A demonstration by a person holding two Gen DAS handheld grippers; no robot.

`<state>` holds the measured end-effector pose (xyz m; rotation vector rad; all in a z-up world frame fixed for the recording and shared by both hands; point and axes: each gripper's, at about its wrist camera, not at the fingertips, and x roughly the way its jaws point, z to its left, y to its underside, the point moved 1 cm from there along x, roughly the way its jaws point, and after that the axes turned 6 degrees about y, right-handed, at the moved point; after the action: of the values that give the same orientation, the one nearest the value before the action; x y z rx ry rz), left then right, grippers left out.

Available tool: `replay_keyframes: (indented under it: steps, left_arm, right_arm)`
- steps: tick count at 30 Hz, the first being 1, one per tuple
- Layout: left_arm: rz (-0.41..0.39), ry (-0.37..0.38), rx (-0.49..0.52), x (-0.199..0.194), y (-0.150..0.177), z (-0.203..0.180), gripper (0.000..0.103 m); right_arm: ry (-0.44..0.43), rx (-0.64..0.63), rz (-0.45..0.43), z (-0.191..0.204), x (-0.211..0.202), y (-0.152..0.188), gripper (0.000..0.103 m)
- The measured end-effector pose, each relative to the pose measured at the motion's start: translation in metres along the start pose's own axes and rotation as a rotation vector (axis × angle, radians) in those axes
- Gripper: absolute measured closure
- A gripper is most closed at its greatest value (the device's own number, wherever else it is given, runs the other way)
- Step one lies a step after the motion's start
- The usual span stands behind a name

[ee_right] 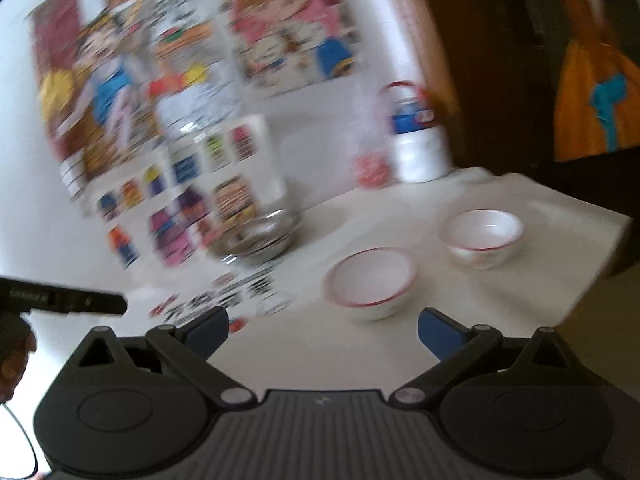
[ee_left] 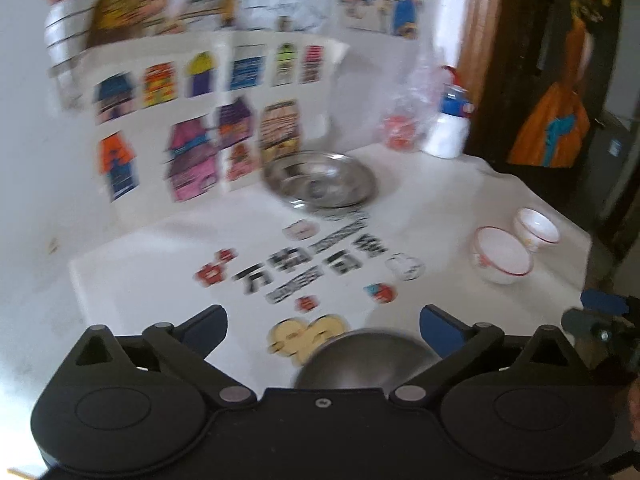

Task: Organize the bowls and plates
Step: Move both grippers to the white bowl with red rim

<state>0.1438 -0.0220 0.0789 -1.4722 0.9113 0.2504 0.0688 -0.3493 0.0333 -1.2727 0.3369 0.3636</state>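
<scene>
A steel plate (ee_left: 320,179) lies at the back of the white table; it also shows in the right wrist view (ee_right: 260,236). A steel bowl (ee_left: 366,360) sits just under my open, empty left gripper (ee_left: 322,326). Two white bowls with red rims stand at the right: the nearer one (ee_left: 502,254) (ee_right: 370,280) and the farther one (ee_left: 536,229) (ee_right: 482,236). My right gripper (ee_right: 322,328) is open and empty, just short of the nearer white bowl. Both views are blurred.
A white bottle with a blue label (ee_left: 450,120) (ee_right: 418,136) and a clear bag with a red item (ee_left: 402,128) stand at the back. Cartoon posters (ee_left: 192,120) cover the wall. The table's right edge (ee_right: 592,280) drops off beside the bowls.
</scene>
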Motion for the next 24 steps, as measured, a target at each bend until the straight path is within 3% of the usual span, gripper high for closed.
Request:
replay_keyframes:
  steps: [8, 13, 17, 24]
  left_arm:
    - [0.087, 0.035, 0.096, 0.061, -0.036, -0.057, 0.001]
    - [0.16, 0.034, 0.111, 0.111, -0.055, -0.081, 0.001]
    - [0.201, 0.02, 0.145, 0.145, -0.069, -0.097, 0.001]
    - [0.213, 0.016, 0.223, 0.175, -0.079, -0.12, 0.001]
  right_arm:
    - [0.115, 0.127, -0.001, -0.043, 0.033, -0.004, 0.0]
    - [0.167, 0.059, 0.012, -0.043, 0.056, -0.006, 0.0]
    - [0.141, 0.04, 0.019, -0.041, 0.071, -0.007, 0.0]
    - [0.182, -0.041, 0.007, -0.03, 0.087, -0.009, 0.0]
